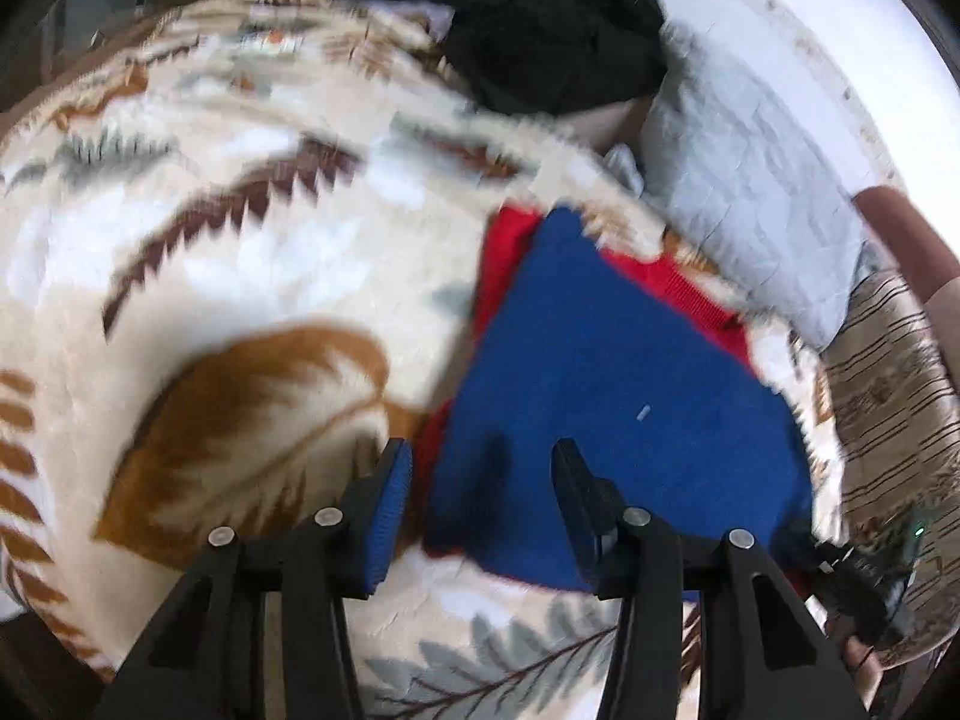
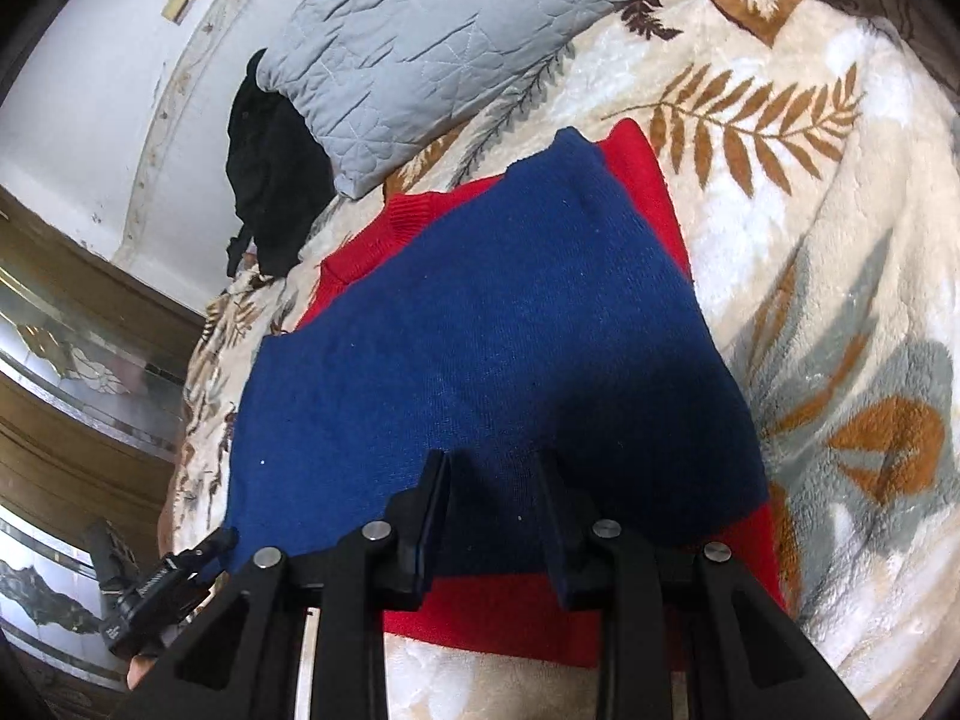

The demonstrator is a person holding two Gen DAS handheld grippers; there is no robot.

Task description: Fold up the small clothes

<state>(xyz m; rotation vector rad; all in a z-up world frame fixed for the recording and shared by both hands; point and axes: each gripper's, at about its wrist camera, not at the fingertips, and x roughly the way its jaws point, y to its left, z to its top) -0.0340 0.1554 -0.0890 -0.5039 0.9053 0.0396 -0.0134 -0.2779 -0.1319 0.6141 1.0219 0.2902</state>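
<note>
From the left wrist camera, which is blurred, we see the left gripper [image 1: 480,468] at six o'clock with its jaws apart and nothing pinched between them; one blue-padded finger [image 1: 390,516] hangs over the leaf-patterned blanket [image 1: 240,240], the other over the edge of the blue knit garment [image 1: 612,372]. That blue piece lies flat at about four o'clock of the frame, on top of a red knit garment [image 1: 678,288] whose edges show past it toward twelve and two o'clock. A black heap of clothing [image 1: 558,30] sits at twelve o'clock, and a grey quilted pillow [image 1: 738,180] at two o'clock.

From the right wrist camera, we see the right gripper [image 2: 492,480] at six o'clock, its jaws parted, hovering over the near edge of the blue garment [image 2: 480,330] without gripping it. The red garment [image 2: 504,618] shows beneath it at six o'clock and again at one o'clock. The pillow [image 2: 450,30] lies at twelve o'clock, the black clothing [image 2: 270,180] at ten o'clock, the blanket [image 2: 810,240] at three o'clock.
</note>
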